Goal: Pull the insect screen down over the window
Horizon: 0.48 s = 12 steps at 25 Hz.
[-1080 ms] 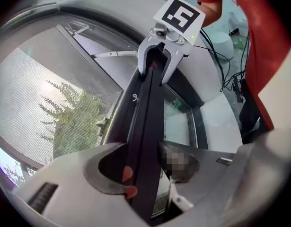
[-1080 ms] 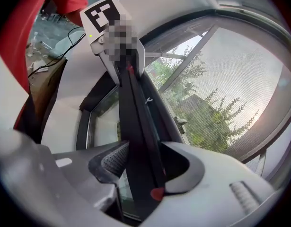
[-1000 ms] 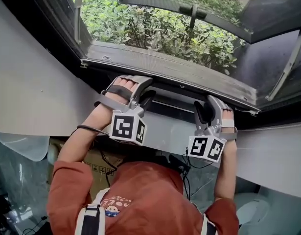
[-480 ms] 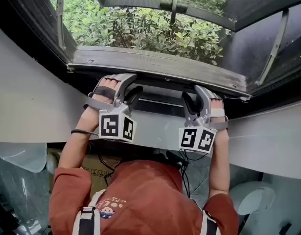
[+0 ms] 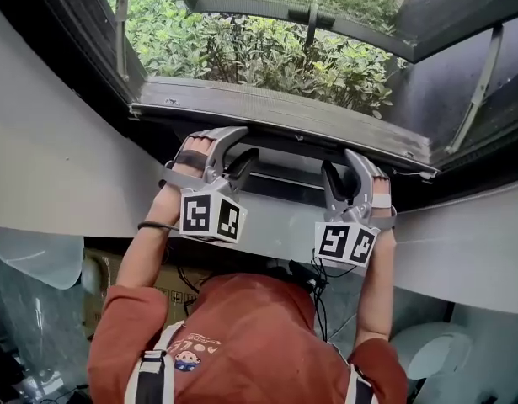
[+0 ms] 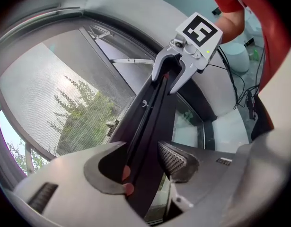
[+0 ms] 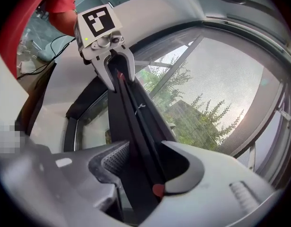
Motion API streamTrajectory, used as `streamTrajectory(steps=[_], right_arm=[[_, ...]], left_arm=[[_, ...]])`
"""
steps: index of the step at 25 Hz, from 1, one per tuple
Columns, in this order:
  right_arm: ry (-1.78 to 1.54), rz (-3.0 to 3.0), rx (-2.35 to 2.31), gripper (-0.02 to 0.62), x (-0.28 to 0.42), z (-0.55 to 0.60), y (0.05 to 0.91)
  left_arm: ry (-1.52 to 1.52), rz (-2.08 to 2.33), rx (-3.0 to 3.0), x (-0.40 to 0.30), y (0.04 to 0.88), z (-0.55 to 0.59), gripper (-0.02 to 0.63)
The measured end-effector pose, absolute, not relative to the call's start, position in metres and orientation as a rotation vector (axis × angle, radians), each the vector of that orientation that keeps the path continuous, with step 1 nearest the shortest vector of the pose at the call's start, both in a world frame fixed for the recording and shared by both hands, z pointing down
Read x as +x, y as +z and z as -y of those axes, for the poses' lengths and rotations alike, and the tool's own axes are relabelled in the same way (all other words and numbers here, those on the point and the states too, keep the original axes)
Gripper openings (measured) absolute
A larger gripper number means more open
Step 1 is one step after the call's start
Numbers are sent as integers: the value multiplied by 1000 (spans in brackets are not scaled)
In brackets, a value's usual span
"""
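At the window's lower edge, your left gripper [image 5: 239, 160] and right gripper [image 5: 338, 178] both clamp the dark pull bar [image 5: 280, 178] of the insect screen [image 6: 55, 98], well apart along it. Each pair of jaws is closed narrowly on the bar. The mesh stretches across the opening beyond, with greenery [image 5: 267, 53] behind it.

No words or numbers can be read. The cubes [image 5: 346, 243] behind the fingers [image 5: 227, 139] carry only black-and-white square markers [image 5: 210, 215], without letters. Lettering around the cartoon print [image 5: 189, 346] on the red shirt [image 5: 250, 326] is too small to read.
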State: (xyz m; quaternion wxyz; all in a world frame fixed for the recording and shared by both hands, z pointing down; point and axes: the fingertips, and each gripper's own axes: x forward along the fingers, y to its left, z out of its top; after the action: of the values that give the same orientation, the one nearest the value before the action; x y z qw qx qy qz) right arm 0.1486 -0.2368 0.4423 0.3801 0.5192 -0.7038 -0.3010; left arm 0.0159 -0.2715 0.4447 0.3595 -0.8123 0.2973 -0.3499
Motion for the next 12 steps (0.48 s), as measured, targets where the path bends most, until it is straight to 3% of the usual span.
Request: streamTrajectory(steps=[12], right_arm=[[-730, 1912, 1450, 213, 150, 226, 427]], left_arm=[[-750, -890, -2282, 15, 445, 263, 203]])
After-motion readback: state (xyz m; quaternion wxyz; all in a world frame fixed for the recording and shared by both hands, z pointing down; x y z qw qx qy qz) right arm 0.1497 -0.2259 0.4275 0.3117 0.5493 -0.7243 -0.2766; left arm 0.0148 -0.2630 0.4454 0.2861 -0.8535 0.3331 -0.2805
